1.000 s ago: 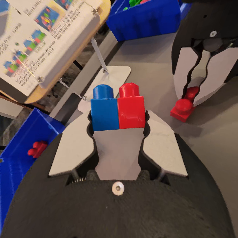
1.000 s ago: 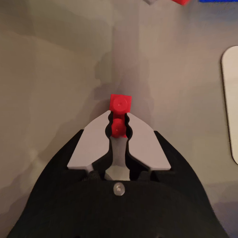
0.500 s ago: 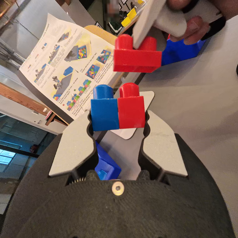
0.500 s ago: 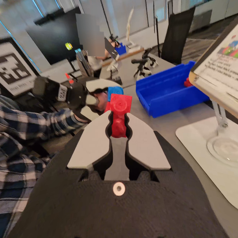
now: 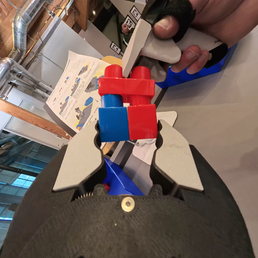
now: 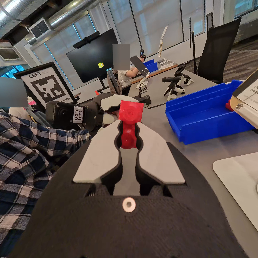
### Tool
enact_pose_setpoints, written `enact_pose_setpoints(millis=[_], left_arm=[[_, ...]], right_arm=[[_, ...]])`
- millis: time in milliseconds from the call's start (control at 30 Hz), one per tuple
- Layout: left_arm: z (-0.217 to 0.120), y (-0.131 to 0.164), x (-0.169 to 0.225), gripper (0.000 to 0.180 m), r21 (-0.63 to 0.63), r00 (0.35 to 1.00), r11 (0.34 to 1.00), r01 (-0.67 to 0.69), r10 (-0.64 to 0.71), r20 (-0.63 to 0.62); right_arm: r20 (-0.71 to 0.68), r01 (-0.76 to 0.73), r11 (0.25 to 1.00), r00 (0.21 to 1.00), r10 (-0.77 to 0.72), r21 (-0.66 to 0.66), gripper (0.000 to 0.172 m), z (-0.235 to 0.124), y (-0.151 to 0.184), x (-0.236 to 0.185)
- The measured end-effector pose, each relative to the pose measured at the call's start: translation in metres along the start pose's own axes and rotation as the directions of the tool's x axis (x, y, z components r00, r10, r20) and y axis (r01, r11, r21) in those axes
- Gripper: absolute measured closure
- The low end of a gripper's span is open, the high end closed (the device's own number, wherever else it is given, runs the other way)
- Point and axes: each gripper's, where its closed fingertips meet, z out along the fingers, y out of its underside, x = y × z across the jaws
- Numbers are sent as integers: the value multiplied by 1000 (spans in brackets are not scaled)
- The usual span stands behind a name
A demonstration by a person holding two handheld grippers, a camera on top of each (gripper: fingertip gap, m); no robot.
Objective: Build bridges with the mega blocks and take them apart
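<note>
Left wrist view is showing the left gripper [image 5: 128, 130] clamping a blue block [image 5: 113, 124] and a red block [image 5: 141, 122] side by side, its pads pressing on their outer faces and both studs pointing away from the camera, all held up off the grey table [image 5: 209, 111]. A flat red two-stud block [image 5: 126, 86] is sitting across both studs, and the right gripper [image 5: 127, 72] is pinching it between its own studs while a hand [image 5: 195, 27] is squeezing that gripper's handle. Right wrist view is showing the same red piece from above, nipped tight between the right gripper's pads [image 6: 150, 139], one stud lying within the jaws and one beyond the tips. Behind the blocks an instruction sheet [image 5: 78, 89] with small coloured pictures and lines of print is leaning on a wooden board; the print is too slanted to matter here. A white stand base [image 5: 166, 117] is lying on the table beneath it. A blue bin [image 6: 206, 117] is sitting on the table to the right, with a red block [image 6: 229, 107] in its far corner. The left gripper's camera is wearing a white printed sticker [image 6: 78, 114], a sleeve in plaid [image 6: 27, 146] is reaching toward it, and a framed black-and-white marker sign [image 6: 47, 85] is standing behind.
</note>
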Motion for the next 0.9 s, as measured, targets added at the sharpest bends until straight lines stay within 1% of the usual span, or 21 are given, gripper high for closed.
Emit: enact_pose_setpoints(millis=[133, 200, 233, 300, 467, 667, 900], left_arm=[[0, -6, -3, 105, 12, 1000, 1000, -10, 10, 4], [-1, -12, -2, 105, 33, 1000, 999, -19, 20, -15], [-1, -15, 0, 105, 44, 999, 998, -34, 35, -27], [-1, -19, 0, 105, 39, 997, 997, -73, 73, -13], [-2, -26, -1, 105, 59, 997, 995, -76, 77, -10], [-10, -47, -9, 105, 120, 993, 986, -116, 113, 30], [-24, -78, -17, 105, 179, 979, 963, -200, 188, 84]], right_arm=[[19, 11, 1000, 1000, -11, 10, 155, -1, -4, -4], [14, 26, 1000, 1000, -26, -15, 156, -1, -3, -4], [6, 40, 999, 999, -39, -35, 155, 0, 0, -4], [16, 40, 999, 999, -40, -31, 155, -1, -2, -6], [31, 47, 998, 998, -46, -32, 155, -3, -6, -12], [174, -40, 996, 984, 26, 78, 156, -10, -19, -27], [326, -83, 982, 945, 23, 171, 155, -18, -36, -51]])
